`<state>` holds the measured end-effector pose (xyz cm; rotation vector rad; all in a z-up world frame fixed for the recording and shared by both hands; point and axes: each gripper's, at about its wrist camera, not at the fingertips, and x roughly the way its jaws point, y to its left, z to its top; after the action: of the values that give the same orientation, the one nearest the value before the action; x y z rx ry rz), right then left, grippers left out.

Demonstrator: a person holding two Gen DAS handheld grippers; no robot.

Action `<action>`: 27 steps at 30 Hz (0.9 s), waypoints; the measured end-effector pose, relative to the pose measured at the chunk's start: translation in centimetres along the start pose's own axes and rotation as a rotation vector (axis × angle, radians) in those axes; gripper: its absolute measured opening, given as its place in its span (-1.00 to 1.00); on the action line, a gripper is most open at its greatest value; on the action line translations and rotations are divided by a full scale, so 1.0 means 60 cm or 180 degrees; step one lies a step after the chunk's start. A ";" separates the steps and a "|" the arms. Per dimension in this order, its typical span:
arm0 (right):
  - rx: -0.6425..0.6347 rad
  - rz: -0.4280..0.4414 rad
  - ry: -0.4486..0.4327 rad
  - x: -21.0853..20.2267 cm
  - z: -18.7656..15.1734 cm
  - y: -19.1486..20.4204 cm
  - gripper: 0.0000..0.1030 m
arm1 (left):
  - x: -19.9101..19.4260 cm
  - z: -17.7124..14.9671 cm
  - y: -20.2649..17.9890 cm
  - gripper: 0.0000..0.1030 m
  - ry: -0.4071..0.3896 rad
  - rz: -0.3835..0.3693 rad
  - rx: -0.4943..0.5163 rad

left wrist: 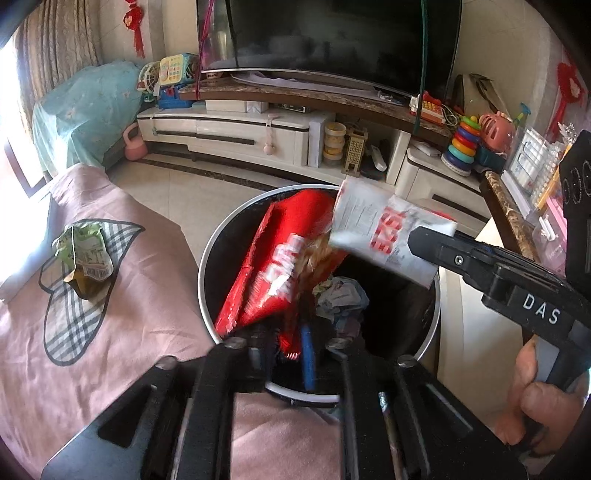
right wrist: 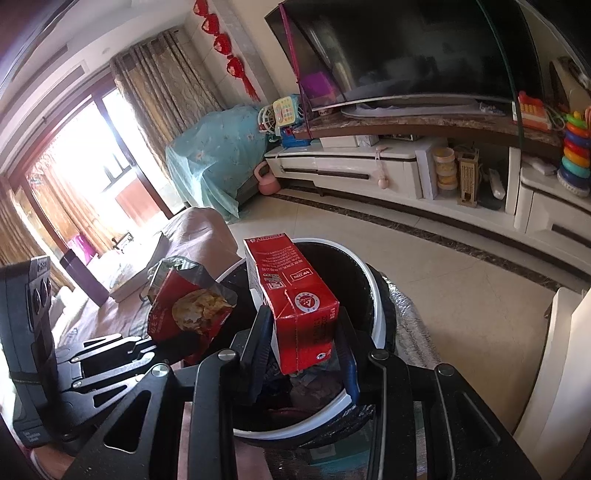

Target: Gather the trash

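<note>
A round black bin with a white rim (left wrist: 207,258) (right wrist: 380,306) stands on the floor beside the pink-covered surface. My left gripper (left wrist: 291,347) is shut on a red snack bag (left wrist: 280,266), held over the bin; the bag also shows in the right wrist view (right wrist: 192,310). My right gripper (right wrist: 303,343) is shut on a red and white carton (right wrist: 295,295), held over the bin's mouth; the carton also shows in the left wrist view (left wrist: 384,232). A crumpled green wrapper (left wrist: 85,254) lies on the pink cover to the left. Crumpled trash (left wrist: 341,299) lies inside the bin.
A white TV cabinet (left wrist: 236,136) with a large TV (left wrist: 332,33) runs along the far wall, with toys on it. A teal-covered object (left wrist: 85,114) stands at the far left. A marble-edged table (left wrist: 509,218) is at the right. Tiled floor lies between.
</note>
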<state>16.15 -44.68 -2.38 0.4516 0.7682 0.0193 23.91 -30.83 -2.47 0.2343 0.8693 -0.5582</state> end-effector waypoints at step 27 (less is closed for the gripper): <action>-0.0087 0.0076 -0.0601 -0.169 -0.123 0.131 0.97 | -0.263 -0.216 0.097 0.78 -0.0912 0.0281 -0.0769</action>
<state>5.00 -36.52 2.88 0.4298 0.5763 0.0092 10.50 -14.83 1.42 -0.0280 0.6371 -0.3882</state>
